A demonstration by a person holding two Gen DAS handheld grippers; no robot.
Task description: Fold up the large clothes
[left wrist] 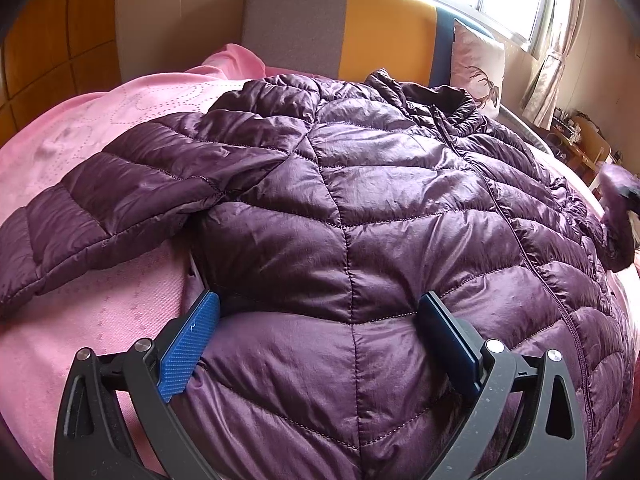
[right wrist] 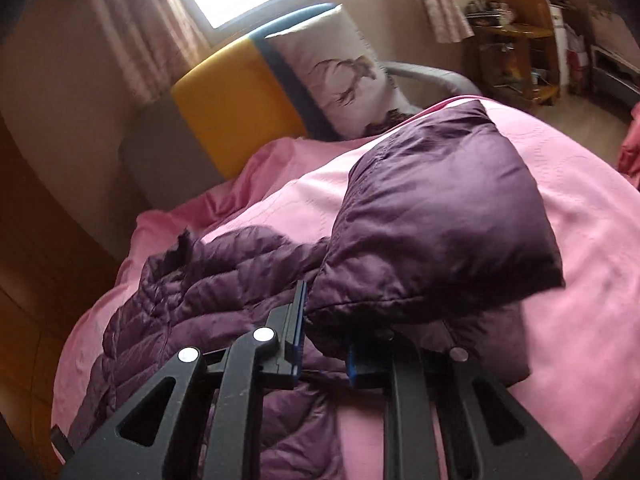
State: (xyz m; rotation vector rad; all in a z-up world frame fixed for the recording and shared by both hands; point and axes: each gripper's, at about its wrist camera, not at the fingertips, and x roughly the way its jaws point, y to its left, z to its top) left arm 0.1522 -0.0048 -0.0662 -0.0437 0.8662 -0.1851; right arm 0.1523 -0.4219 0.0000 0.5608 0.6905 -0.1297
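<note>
A purple quilted jacket lies spread front-up on a bed covered in pink bedding, its zipper running away from the left gripper toward the collar. That gripper's jaws stand wide open over the jacket's hem: the puffed lower panel bulges up between the two blue pads, and whether either pad touches the fabric cannot be told. To the left of these jaws one sleeve lies stretched out across the pink cover. The right gripper has its jaws closed on the other sleeve, pinching the fabric near the cuff; the sleeve billows up and ahead of the jaws, lifted clear of the bedding, while the body of the jacket lies crumpled below and to the left of them. In the left wrist view this lifted sleeve shows only as a blur at the far right edge. Beyond both pairs of jaws stand a headboard in grey, yellow and blue, and a printed pillow leaning against it.
</note>
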